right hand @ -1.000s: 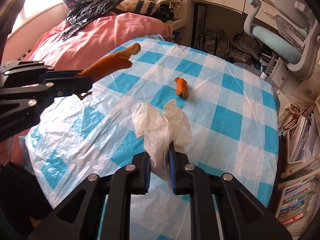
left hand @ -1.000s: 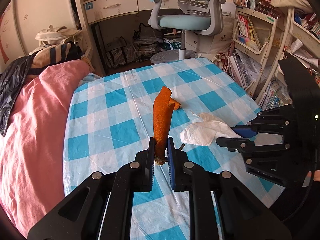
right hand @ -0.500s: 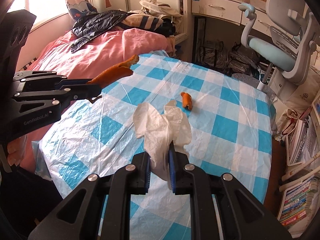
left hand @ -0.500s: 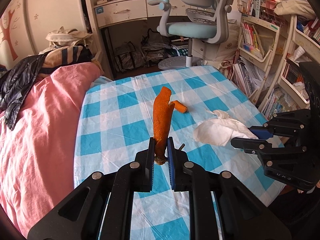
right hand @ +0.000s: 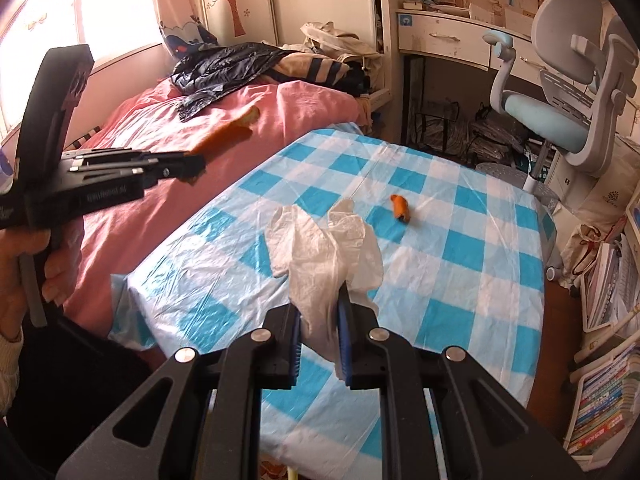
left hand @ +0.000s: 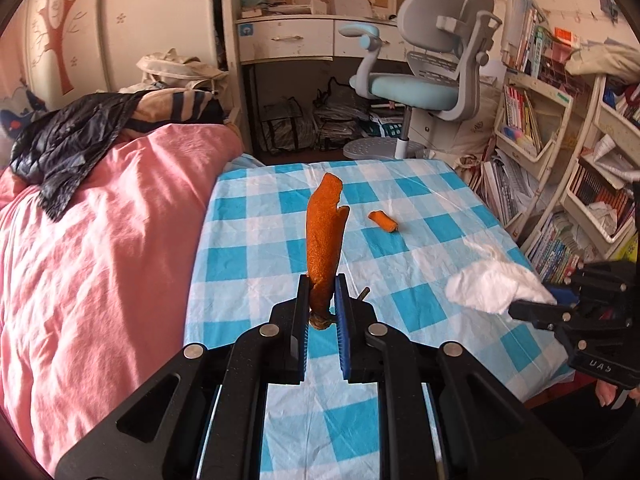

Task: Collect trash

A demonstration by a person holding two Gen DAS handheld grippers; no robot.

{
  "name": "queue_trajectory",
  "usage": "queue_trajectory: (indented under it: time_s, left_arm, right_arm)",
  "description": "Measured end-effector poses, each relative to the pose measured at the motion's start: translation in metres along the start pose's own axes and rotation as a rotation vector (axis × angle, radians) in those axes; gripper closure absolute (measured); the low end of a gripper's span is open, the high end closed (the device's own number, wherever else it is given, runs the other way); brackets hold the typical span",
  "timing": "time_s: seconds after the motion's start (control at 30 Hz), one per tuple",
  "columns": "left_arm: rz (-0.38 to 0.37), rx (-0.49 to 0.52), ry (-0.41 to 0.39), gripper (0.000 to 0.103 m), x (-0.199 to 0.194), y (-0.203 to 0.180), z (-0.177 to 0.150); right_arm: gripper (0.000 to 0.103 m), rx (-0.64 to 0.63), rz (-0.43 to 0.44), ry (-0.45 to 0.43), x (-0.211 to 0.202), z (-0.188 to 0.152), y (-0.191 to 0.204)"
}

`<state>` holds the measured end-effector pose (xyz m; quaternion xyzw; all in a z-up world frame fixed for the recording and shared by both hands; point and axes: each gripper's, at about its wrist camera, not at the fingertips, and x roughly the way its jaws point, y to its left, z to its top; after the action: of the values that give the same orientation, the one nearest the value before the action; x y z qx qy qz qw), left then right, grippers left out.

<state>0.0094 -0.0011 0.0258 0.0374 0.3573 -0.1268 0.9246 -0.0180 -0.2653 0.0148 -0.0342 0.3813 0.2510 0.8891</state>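
My left gripper (left hand: 322,292) is shut on a long orange peel (left hand: 324,232) and holds it upright above the near edge of the blue-and-white checked table (left hand: 400,272). It also shows in the right wrist view (right hand: 188,166), off the table's left side over the pink bed, with the peel (right hand: 228,134) sticking out. My right gripper (right hand: 320,312) is shut on a crumpled white tissue (right hand: 324,248), held above the table's near edge. In the left wrist view the right gripper (left hand: 532,308) and tissue (left hand: 488,286) are at the right. A small orange peel piece (left hand: 383,221) (right hand: 400,207) lies on the table.
A pink bed (left hand: 100,240) with a dark jacket (left hand: 68,148) borders the table's left side. A grey-blue desk chair (left hand: 424,80) and desk (left hand: 288,36) stand beyond the table. Bookshelves (left hand: 560,160) line the right side.
Both grippers have pulled back and risen from the table with their loads. The small peel piece looks farther away, and the left gripper now sits over the bed side.
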Motion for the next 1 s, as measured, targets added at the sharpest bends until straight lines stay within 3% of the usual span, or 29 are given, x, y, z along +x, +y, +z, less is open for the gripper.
queue_trajectory:
  time_s: [0.17, 0.37, 1.0]
  left_arm:
    - [0.0, -0.037, -0.035, 0.091, -0.022, 0.01, -0.007]
    - [0.019, -0.048, -0.034, 0.091, -0.018, 0.01, -0.004]
    - [0.043, -0.034, -0.03, 0.091, -0.009, 0.004, 0.004]
  right_arm:
    - [0.087, 0.034, 0.028, -0.034, -0.011, -0.003, 0.001]
    - [0.086, 0.075, 0.028, -0.028, -0.005, -0.002, -0.005]
    - [0.084, 0.004, 0.023, 0.041, 0.01, -0.008, 0.008]
